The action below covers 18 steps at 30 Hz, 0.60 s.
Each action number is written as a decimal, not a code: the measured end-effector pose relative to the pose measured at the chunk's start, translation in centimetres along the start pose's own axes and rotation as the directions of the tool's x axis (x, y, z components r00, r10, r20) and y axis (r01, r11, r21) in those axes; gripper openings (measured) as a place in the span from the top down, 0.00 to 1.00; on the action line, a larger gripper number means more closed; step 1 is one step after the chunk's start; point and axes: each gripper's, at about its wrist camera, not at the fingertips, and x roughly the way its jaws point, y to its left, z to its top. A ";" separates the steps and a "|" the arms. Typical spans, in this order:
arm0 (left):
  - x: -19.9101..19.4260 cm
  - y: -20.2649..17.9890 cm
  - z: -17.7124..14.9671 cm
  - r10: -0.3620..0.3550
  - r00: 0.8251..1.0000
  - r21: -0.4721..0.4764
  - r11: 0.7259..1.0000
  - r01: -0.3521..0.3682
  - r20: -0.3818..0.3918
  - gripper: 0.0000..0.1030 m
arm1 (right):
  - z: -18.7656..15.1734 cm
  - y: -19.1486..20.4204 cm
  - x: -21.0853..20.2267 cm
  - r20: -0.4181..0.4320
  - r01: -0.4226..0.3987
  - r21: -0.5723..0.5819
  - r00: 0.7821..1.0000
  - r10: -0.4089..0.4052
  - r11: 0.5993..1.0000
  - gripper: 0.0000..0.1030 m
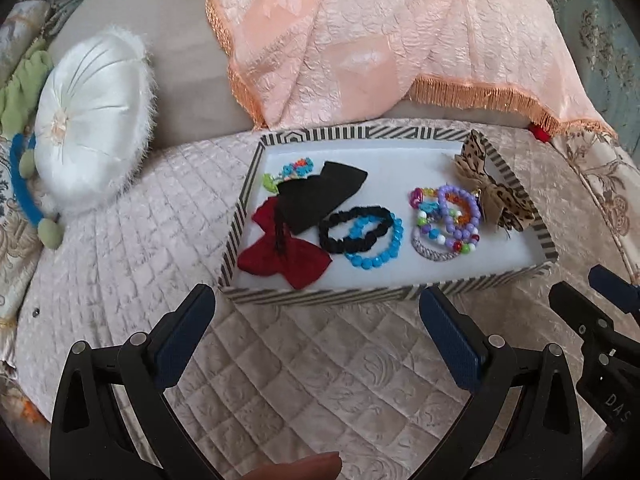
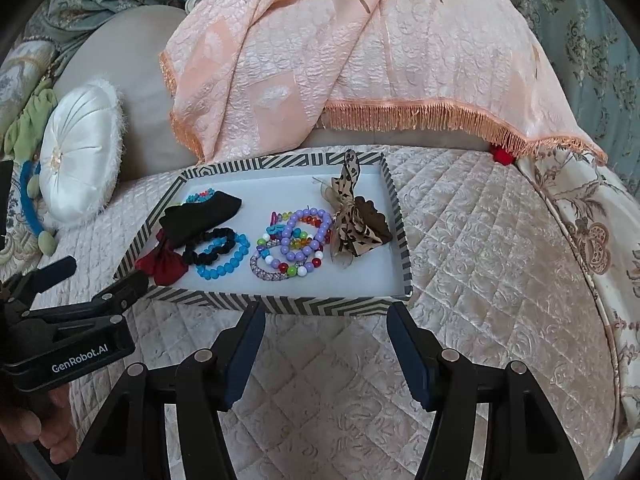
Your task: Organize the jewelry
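Observation:
A shallow striped tray [image 1: 400, 295] [image 2: 320, 307] with a white floor rests on the quilted cover. Inside lie a red bow [image 1: 280, 256] [image 2: 162, 266], a black bow [image 1: 316, 196] [image 2: 200, 212], a black scrunchie [image 1: 352, 228] [image 2: 212, 246], a blue bead bracelet [image 1: 374, 246] [image 2: 224, 258], a heap of coloured bead bracelets [image 1: 448, 220] [image 2: 296, 240] and a leopard-print bow [image 1: 496, 188] [image 2: 352, 220]. My left gripper [image 1: 316, 316] [image 2: 104, 280] stands open just short of the tray's near rim, with nothing between its fingers. My right gripper [image 2: 326, 320] [image 1: 580, 284] is open too, at the near rim, holding nothing.
A round white cushion [image 1: 92, 120] [image 2: 80, 160] and a blue headband [image 1: 20, 184] lie left of the tray. A peach fringed cloth [image 1: 380, 40] [image 2: 340, 60] hangs over the sofa back behind it. Quilted cover [image 2: 480, 280] stretches right of the tray.

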 end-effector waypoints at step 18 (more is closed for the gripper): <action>-1.0 -0.4 -0.1 -0.080 0.996 -0.010 0.997 0.080 0.039 0.01 | -0.5 0.6 0.5 -0.017 0.017 -0.017 1.000 -0.017 1.000 0.41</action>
